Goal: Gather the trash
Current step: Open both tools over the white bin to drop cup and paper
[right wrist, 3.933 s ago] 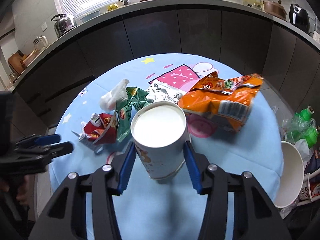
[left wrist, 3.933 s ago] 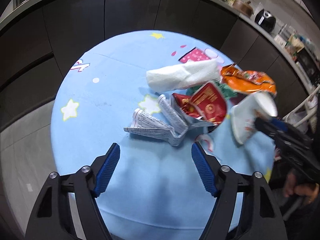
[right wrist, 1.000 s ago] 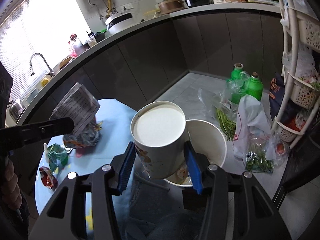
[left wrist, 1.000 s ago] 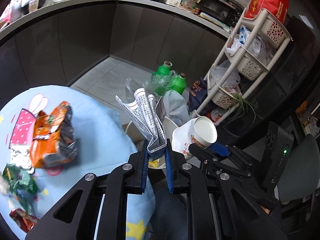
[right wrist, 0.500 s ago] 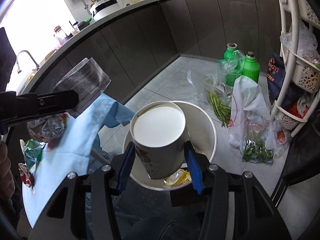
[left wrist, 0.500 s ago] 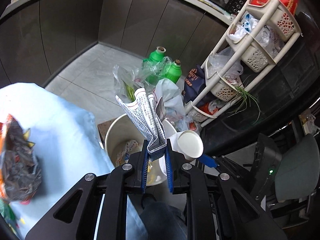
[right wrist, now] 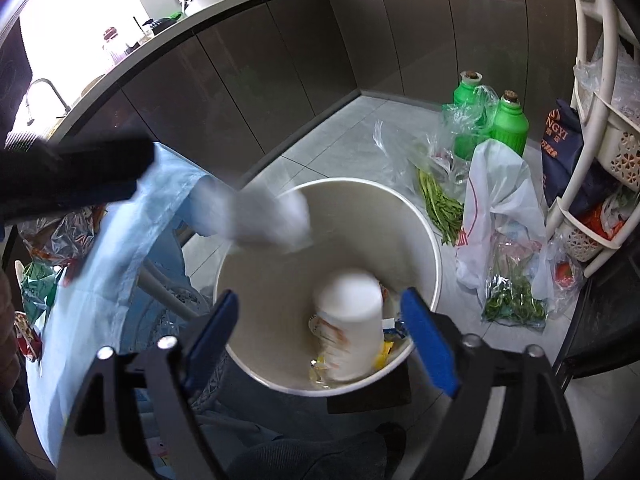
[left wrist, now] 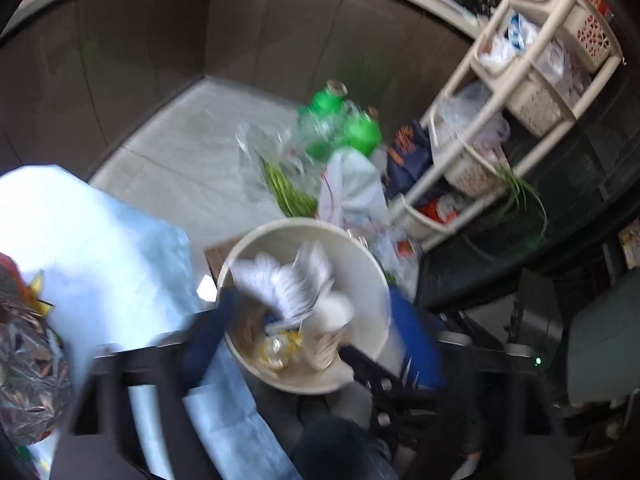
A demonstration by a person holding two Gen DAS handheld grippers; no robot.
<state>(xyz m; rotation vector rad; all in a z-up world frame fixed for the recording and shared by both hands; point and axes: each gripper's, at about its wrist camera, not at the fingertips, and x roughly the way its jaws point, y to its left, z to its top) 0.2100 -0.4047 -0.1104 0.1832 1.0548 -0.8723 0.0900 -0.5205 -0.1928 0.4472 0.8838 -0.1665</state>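
Since half a second ago both grippers have let go: the cup (right wrist: 352, 320) and the paper (left wrist: 292, 288) are now dropping into the bin (right wrist: 424, 232) instead of sitting clamped between pads. The cup is lying tilted inside the bin, low against its near wall, over yellow wrappers (right wrist: 384, 350) at the bottom. The paper, blurred with motion, is hanging at the bin's mouth near the far-left rim in the right view, and inside the rim in the left view.

The right gripper (right wrist: 320, 336) is hovering above the bin's near edge with its jaws spread wide and holding nothing. The left gripper (left wrist: 312, 332) is also over the bin; its blue pads are smeared by blur but are standing well apart, one at either side of the bin, with nothing between them.

Just left of the bin, the blue cloth (right wrist: 116, 248) is draping off the surface, with foil snack bags (left wrist: 24, 364) lying on it. Beyond the bin on the tiled floor, a clear bag of greens (right wrist: 436, 200), two green bottles (right wrist: 508, 124) and a white plastic bag (right wrist: 496, 200) are crowding close to the rim. A cream rack (left wrist: 532, 68) of baskets is standing to the right, and dark cabinets (right wrist: 280, 64) are curving behind.
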